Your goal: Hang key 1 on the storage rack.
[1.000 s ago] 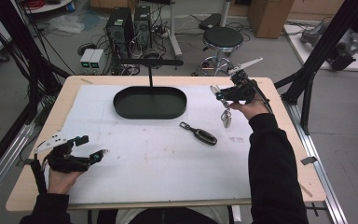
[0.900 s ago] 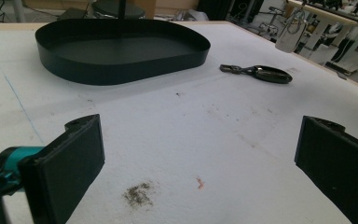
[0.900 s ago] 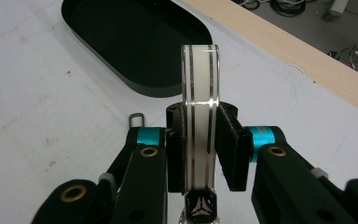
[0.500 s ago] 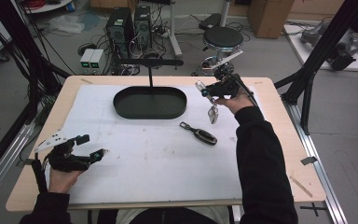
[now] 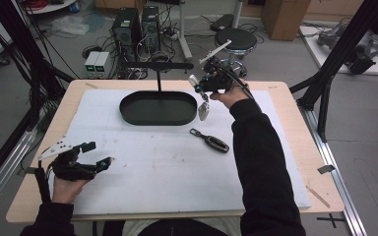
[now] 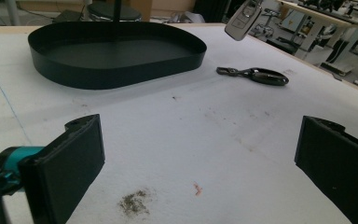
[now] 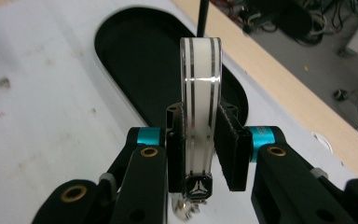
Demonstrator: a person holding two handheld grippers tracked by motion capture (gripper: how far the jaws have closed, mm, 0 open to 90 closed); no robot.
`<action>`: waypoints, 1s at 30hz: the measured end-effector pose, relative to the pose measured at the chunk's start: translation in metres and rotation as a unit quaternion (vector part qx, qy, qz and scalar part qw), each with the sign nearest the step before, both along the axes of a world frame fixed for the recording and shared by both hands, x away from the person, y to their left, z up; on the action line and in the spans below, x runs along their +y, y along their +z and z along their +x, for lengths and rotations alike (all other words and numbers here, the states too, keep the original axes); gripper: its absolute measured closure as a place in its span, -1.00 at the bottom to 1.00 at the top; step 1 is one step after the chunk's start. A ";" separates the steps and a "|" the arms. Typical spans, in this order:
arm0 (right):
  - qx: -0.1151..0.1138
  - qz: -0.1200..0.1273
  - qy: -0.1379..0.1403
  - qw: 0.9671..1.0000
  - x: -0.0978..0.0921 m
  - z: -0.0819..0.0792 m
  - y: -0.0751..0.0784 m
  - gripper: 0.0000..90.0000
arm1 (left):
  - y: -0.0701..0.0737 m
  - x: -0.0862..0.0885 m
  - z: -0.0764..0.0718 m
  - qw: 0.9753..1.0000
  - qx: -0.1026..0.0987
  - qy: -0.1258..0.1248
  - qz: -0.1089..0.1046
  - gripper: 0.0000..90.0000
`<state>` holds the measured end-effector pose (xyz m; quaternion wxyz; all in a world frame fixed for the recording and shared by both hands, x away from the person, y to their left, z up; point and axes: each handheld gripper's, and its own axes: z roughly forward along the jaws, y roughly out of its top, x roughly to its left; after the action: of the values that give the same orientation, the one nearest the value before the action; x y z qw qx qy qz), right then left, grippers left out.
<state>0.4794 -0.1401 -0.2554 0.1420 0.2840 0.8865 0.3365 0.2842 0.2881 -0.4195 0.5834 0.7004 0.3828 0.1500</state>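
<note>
No legible text, numbers or brand names. Only mark: a small three-pointed emblem on the black end of the white key fob (image 7: 200,121); brand undetermined.

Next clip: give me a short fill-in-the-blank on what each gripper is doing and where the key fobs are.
1. The right gripper is shut on a ____ key fob.
2. The left gripper rests on the mat with its fingers ____.
3. The dark key fob lies on the white ____.
4. The black tray holds ____ key fobs.

Missing words: white; open; mat; no
</note>
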 end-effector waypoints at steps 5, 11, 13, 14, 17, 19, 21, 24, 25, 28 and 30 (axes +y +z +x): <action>-0.013 0.022 0.002 1.000 0.006 0.005 0.013 0.67 | -0.001 0.000 0.000 1.000 0.002 -0.004 0.001 -0.96; -0.031 0.039 0.009 0.999 0.010 0.014 0.033 0.67 | -0.001 -0.001 0.001 1.000 0.000 -0.007 0.000 -0.96; -0.037 0.042 0.011 0.998 0.013 0.018 0.040 0.67 | -0.001 -0.001 0.001 1.000 0.001 -0.008 0.001 -0.96; -0.037 0.042 0.011 0.998 0.013 0.018 0.040 0.67 | -0.001 0.000 0.001 1.000 0.000 -0.008 0.000 -0.96; -0.040 0.044 0.010 0.998 0.017 0.024 0.045 0.67 | -0.001 0.000 0.002 1.000 0.001 -0.007 0.000 -0.96; -0.045 0.043 0.009 0.998 0.020 0.028 0.046 0.67 | -0.001 0.000 0.002 1.000 0.001 -0.007 0.000 -0.96; -0.049 0.053 0.006 0.997 0.021 0.032 0.046 0.67 | -0.001 0.000 0.002 1.000 0.000 -0.008 0.001 -0.96; -0.052 0.050 0.001 0.997 0.024 0.037 0.046 0.67 | -0.001 -0.001 0.002 1.000 0.001 -0.010 0.003 -0.96; -0.053 0.050 -0.001 0.997 0.026 0.040 0.046 0.67 | -0.001 -0.001 0.002 1.000 0.001 -0.010 0.005 -0.96; -0.059 0.052 -0.002 0.997 0.033 0.047 0.048 0.67 | -0.001 -0.001 0.002 1.000 0.002 -0.010 0.007 -0.96; -0.067 0.055 0.001 0.996 0.041 0.051 0.051 0.67 | -0.002 -0.001 0.002 1.000 0.003 -0.010 0.007 -0.96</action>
<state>0.5301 -0.0992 -0.2040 0.1846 0.2673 0.8554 0.4035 0.2858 0.2870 -0.4212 0.5791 0.7084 0.3764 0.1451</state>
